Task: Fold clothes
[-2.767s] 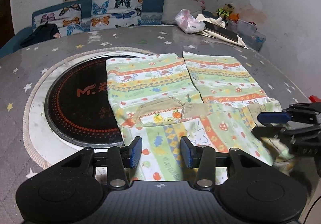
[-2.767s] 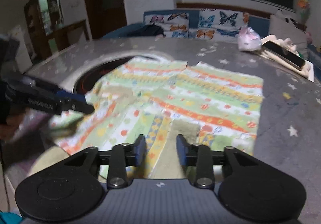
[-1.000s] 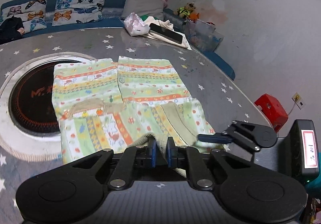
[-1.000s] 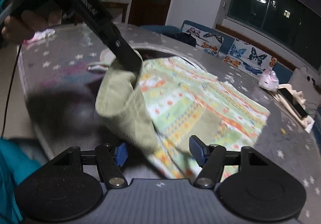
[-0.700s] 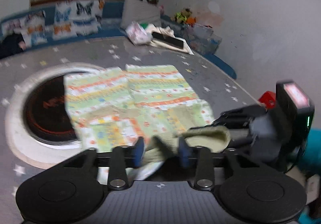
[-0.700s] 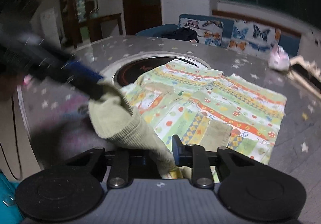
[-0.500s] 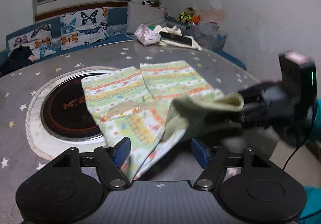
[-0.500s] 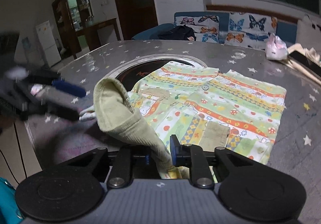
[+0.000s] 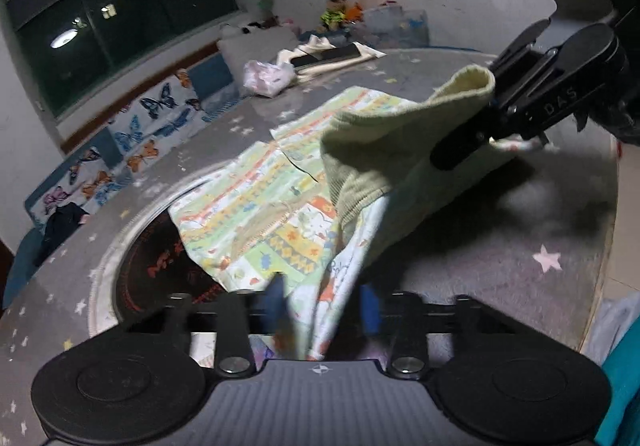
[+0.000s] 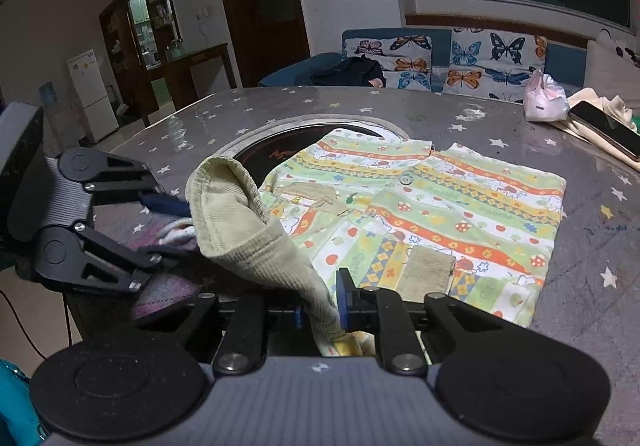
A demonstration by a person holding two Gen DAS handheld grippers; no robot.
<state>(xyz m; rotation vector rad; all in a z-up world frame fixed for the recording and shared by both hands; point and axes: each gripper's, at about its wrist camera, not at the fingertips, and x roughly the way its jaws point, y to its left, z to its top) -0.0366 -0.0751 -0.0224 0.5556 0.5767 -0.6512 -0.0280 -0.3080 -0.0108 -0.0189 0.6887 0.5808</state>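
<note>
Since half a sec ago left gripper (image 9: pixel 322 308) has dropped and its jaws are closing round shirt (image 10: pixel 440 206) hem. Right gripper (image 10: pixel 320 306), closing, pinches the lifted ribbed cuff (image 10: pixel 248 238) above table (image 10: pixel 600 246).

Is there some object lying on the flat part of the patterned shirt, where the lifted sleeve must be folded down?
Nothing visible lies there. The flat part of the shirt is bare, and the sleeve hangs over its near edge. The phone and the pink bag sit apart, at the table's far side.
</note>
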